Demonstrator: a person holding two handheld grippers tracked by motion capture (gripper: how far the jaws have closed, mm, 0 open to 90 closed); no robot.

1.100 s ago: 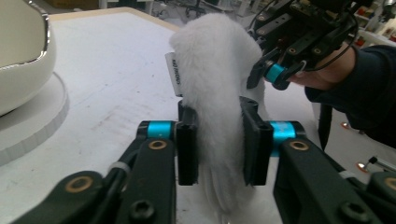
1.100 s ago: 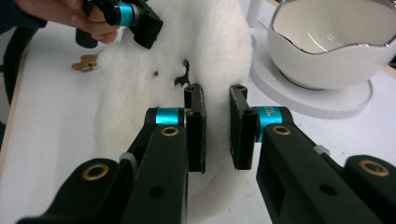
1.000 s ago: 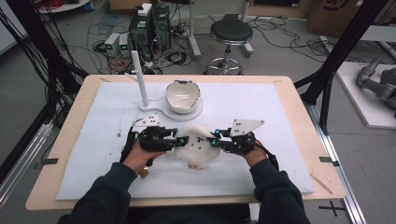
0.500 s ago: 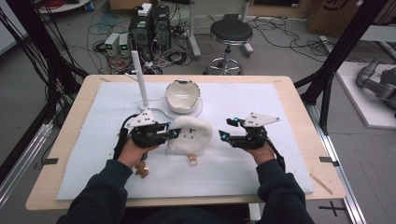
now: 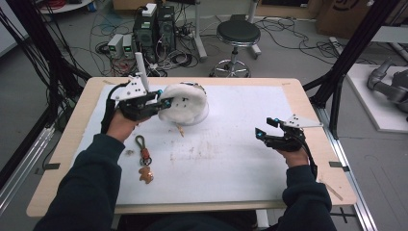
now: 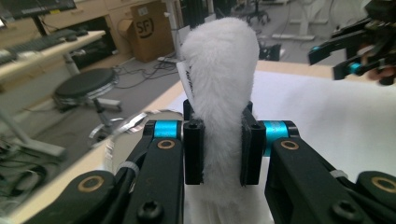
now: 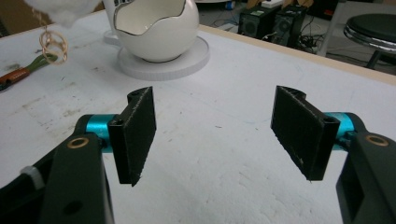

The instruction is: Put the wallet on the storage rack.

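A white fluffy plush piece (image 5: 186, 102) hangs above the far left of the table, and my left gripper (image 5: 166, 102) is shut on its edge. In the left gripper view the fur (image 6: 219, 74) is pinched between both pads of that gripper (image 6: 218, 140). Gold rings (image 7: 53, 44) dangle under the plush. My right gripper (image 5: 265, 127) is apart at the right over the white mat; its jaws (image 7: 215, 126) have just been opening and nothing is between them. A keychain (image 5: 143, 155) with a brown charm lies on the mat near the left forearm.
A white egg-shaped bowl (image 7: 156, 28) sits on a round white base (image 7: 163, 63), partly hidden behind the plush in the high view. A white post (image 5: 141, 67) rises beside it. The white mat (image 5: 231, 159) is stained in the middle. A stool (image 5: 236, 33) stands beyond the table.
The right gripper let go of the plush, opened and moved right. The left gripper rose and carried the plush toward the far left, over the bowl. The keychain came into sight on the mat.
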